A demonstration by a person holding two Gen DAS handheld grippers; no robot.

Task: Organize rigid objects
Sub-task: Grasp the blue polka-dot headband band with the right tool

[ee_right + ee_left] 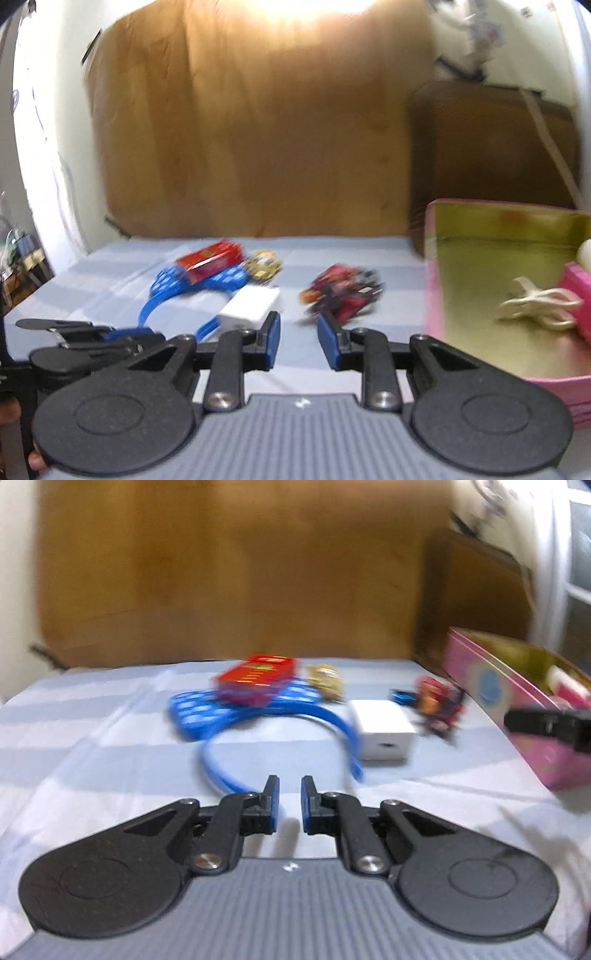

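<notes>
Left gripper (290, 797) jaws narrowly parted, right gripper (298, 334) wider, both empty.

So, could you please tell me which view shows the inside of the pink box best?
The right wrist view: the pink box faces it open, its gold floor and contents visible. The left wrist view shows mostly its outer wall, partly behind the right gripper.

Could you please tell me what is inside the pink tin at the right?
Inside the pink tin lie a white clip-like piece, a pink item and something pale at the frame edge; the rest is cut off.
</notes>
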